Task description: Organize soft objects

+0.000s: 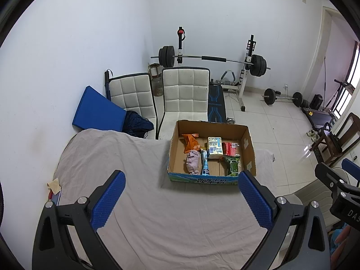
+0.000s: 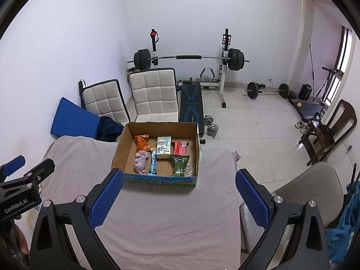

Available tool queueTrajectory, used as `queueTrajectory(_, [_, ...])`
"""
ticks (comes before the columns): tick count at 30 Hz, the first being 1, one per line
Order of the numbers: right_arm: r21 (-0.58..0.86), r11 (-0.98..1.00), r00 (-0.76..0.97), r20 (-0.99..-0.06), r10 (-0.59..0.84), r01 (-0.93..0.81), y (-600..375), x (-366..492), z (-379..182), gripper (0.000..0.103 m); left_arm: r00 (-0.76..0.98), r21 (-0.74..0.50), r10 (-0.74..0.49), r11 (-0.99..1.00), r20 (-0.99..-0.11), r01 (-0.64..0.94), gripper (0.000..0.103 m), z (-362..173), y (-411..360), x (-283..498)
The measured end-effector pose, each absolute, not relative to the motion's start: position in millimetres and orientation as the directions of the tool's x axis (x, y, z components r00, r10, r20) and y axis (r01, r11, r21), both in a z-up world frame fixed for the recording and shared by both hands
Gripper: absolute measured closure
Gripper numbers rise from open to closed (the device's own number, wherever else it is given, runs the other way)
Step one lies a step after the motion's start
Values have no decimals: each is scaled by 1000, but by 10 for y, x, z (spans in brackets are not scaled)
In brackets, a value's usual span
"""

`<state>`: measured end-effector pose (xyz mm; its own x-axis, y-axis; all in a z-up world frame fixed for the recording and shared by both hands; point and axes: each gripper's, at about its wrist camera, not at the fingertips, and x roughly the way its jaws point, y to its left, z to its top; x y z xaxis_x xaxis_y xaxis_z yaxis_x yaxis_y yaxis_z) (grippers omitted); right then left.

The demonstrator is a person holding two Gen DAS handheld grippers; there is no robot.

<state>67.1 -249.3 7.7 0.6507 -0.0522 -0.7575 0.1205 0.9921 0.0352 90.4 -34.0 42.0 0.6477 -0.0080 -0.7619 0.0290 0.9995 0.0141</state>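
Left gripper [image 1: 181, 199], right gripper [image 2: 178, 196] wide apart, empty; cardboard box [image 2: 155, 180] near wall hides packet bottoms.

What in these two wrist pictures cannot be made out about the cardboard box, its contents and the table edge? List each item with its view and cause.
- Cardboard box: near inside floor, both views, hidden by its front wall.
- Green packet: print too small, both views.
- Blue tube: label too small, left wrist view.
- Small items at the cloth's edge: identity unclear, too small; partly behind the left gripper.
- Front of the cloth: cut off by the picture edge and the right gripper.
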Motion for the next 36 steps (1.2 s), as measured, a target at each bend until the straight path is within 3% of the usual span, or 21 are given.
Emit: queueTrajectory(36, [30,992,652,-756,-56,119,-2499,628,123,2,650,10,-15,999,-759,35,0,426,-360,841])
